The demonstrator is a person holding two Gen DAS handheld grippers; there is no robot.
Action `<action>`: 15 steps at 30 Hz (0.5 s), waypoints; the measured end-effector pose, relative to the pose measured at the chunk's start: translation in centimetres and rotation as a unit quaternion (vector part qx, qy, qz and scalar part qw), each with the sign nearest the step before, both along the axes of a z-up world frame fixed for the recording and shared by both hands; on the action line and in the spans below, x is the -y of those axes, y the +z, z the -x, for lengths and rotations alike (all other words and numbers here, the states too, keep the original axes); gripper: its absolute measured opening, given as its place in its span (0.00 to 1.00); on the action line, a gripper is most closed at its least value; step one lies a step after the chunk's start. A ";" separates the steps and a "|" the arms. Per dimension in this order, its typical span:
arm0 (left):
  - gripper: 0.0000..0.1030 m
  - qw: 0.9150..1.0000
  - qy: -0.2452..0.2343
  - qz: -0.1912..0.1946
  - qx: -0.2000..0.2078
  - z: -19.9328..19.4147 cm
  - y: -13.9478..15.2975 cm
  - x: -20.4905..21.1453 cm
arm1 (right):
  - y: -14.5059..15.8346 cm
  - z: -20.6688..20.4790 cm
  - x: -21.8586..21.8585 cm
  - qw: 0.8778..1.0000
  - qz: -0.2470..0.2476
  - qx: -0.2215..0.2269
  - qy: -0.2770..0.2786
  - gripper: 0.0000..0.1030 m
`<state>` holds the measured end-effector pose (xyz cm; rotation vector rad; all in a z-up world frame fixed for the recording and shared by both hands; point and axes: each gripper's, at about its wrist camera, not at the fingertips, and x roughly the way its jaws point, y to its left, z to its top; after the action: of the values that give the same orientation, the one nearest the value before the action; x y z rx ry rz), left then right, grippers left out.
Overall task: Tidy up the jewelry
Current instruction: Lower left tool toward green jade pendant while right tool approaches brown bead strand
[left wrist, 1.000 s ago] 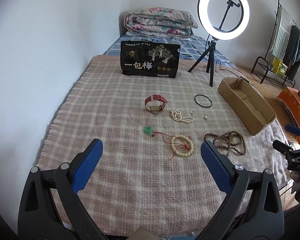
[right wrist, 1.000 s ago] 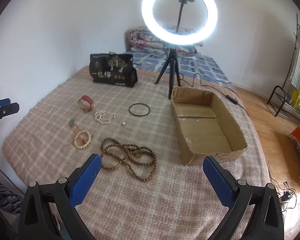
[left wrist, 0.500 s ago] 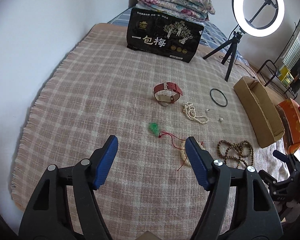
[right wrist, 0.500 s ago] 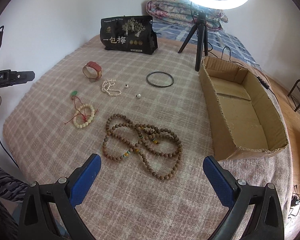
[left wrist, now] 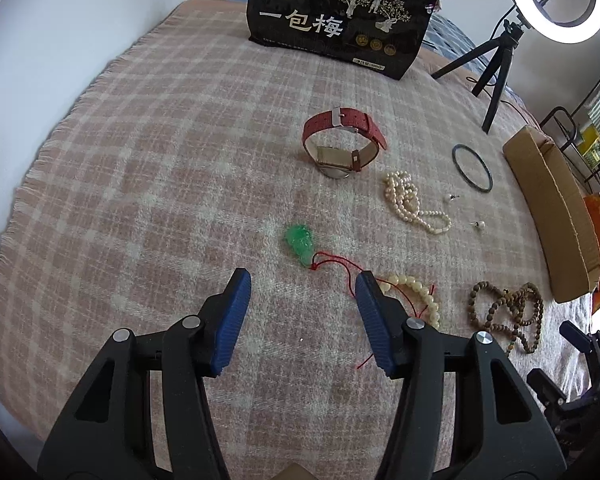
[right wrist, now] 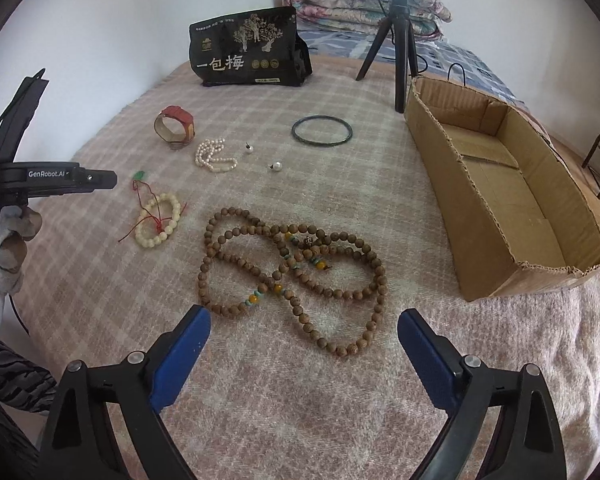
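Jewelry lies on a pink plaid blanket (left wrist: pixel 140 160). A green pendant (left wrist: pixel 299 241) on red cord lies just ahead of my open, empty left gripper (left wrist: pixel 300 292). Beyond it are a red-strapped watch (left wrist: pixel 342 144), a pearl strand (left wrist: pixel 410 204), a dark bangle (left wrist: pixel 472 168) and two pearl studs (right wrist: pixel 276 166). A cream bead bracelet (right wrist: pixel 158 220) lies beside the pendant's cord. A long brown wooden bead necklace (right wrist: pixel 292 276) lies just ahead of my open, empty right gripper (right wrist: pixel 304 334). An empty cardboard box (right wrist: pixel 500 184) stands at the right.
A black snack bag (right wrist: pixel 248 50) stands at the back of the blanket. A ring light on a tripod (right wrist: pixel 400 40) stands by the box's far end. Folded quilts (right wrist: pixel 360 4) lie behind. The blanket's edge runs along the left.
Both grippers have moved forward and down toward the blanket. The left one has narrowed its opening and closed in on the green pendant; the right one has neared the wooden beads.
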<state>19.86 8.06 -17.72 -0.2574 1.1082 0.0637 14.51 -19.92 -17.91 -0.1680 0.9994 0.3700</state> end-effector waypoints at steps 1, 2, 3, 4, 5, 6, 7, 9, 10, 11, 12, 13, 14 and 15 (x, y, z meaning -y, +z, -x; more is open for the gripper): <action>0.55 1.000 0.005 0.005 -0.003 -0.3 -0.1 -0.1 | -0.1 0.0 -0.2 1.000 0.004 0.000 0.006 0.93; 0.55 1.000 0.008 0.014 -0.007 -0.6 -0.3 -0.3 | -0.2 -0.2 -0.4 1.000 0.006 -0.002 0.013 0.93; 0.55 1.000 0.010 0.022 -0.010 -0.8 -0.4 -0.4 | -0.3 -0.4 -0.6 1.000 0.007 -0.003 0.019 0.93; 0.55 1.000 0.012 0.025 -0.012 -1.0 -0.5 -0.5 | -0.2 -0.6 -0.8 1.000 0.010 -0.001 0.023 0.93; 0.55 1.000 0.014 0.025 -0.012 -1.2 -0.6 -0.6 | -0.2 -0.7 -1.0 1.000 0.012 0.001 0.027 0.93; 0.55 0.999 0.015 0.024 -0.013 -1.3 -0.7 -0.6 | -0.2 -0.9 -1.2 0.999 0.014 0.002 0.033 0.93; 0.55 0.999 0.018 0.024 -0.015 -1.4 -0.9 -0.7 | -0.2 -1.1 -1.4 0.999 0.018 0.004 0.037 0.93; 0.55 0.999 0.027 0.025 -0.016 -1.5 -1.2 -1.1 | -0.4 -1.5 -1.8 0.999 0.031 0.007 0.044 0.93; 0.55 0.999 0.031 0.025 -0.018 -1.5 -1.4 -1.2 | -0.6 -1.6 -2.0 0.998 0.037 0.006 0.047 0.93; 0.55 0.999 0.035 0.023 -0.021 -1.6 -1.6 -1.4 | -0.8 -1.7 -2.2 0.998 0.042 0.004 0.050 0.93; 0.55 0.999 0.038 0.022 -0.022 -1.7 -1.8 -1.5 | -1.1 -1.9 -2.3 0.998 0.046 0.001 0.051 0.93; 0.55 0.999 0.041 0.021 -0.024 -1.7 -2.0 -1.6 | -1.3 -2.0 -2.4 0.997 0.048 -0.003 0.053 0.93; 0.55 0.998 0.043 0.023 -0.027 -1.9 -2.2 -1.7 | -1.6 -2.1 -2.4 0.997 0.048 -0.006 0.054 0.93; 0.55 0.998 0.042 0.027 -0.029 -2.0 -2.4 -1.7 | -1.8 -2.1 -2.6 0.997 0.051 -0.008 0.054 0.93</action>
<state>21.81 9.71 -20.10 -0.3519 1.1580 0.1180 16.65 -17.37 -19.71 -0.3130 1.0288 0.4198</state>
